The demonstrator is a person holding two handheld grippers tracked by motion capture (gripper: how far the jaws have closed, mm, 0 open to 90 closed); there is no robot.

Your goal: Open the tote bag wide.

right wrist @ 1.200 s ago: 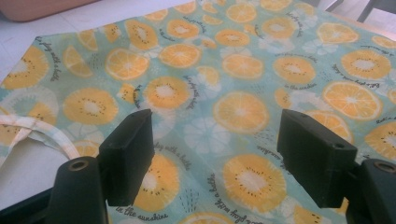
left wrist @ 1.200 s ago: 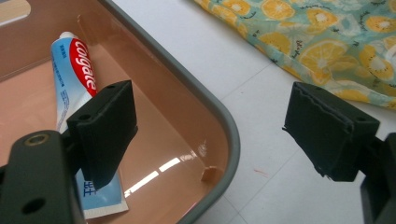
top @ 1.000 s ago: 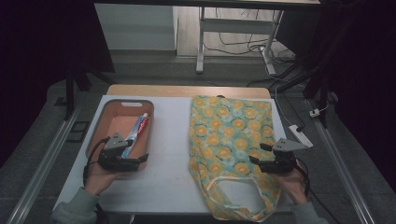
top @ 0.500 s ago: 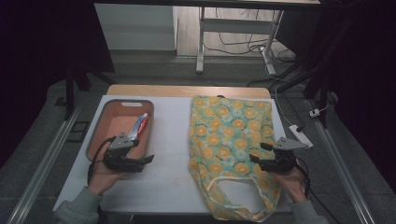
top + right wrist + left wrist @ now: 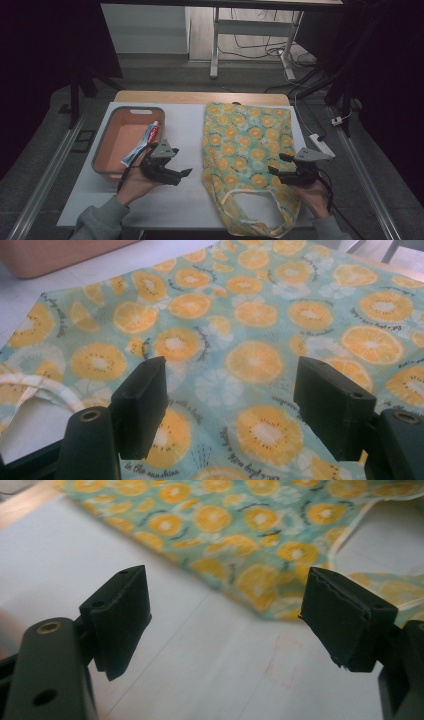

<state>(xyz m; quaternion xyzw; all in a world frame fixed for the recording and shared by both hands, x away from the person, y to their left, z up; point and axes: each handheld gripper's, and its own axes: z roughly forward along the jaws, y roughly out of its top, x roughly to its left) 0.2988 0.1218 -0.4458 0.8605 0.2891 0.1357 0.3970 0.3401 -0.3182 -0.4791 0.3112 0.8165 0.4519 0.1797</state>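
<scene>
A cloth tote bag [image 5: 245, 145] printed with orange slices lies flat on the white table [image 5: 180, 125], its handles [image 5: 250, 200] toward the front edge. My left gripper [image 5: 186, 173] hovers open over bare table just left of the bag [image 5: 240, 525], jaws pointing at its edge. Over the bag's right side [image 5: 260, 315], near the handles, my right gripper [image 5: 274, 164] stands open and holds nothing. A toothpaste tube [image 5: 142, 144] lies in the salmon bin [image 5: 107, 145] at the left.
The table's wooden strip [image 5: 200, 97] runs along the far edge. A white power strip [image 5: 320, 144] lies by the right edge. Beyond the table stand desk legs and cables on the floor.
My left gripper has moved right, from beside the bin toward the bag's left edge. The right gripper has barely moved.
</scene>
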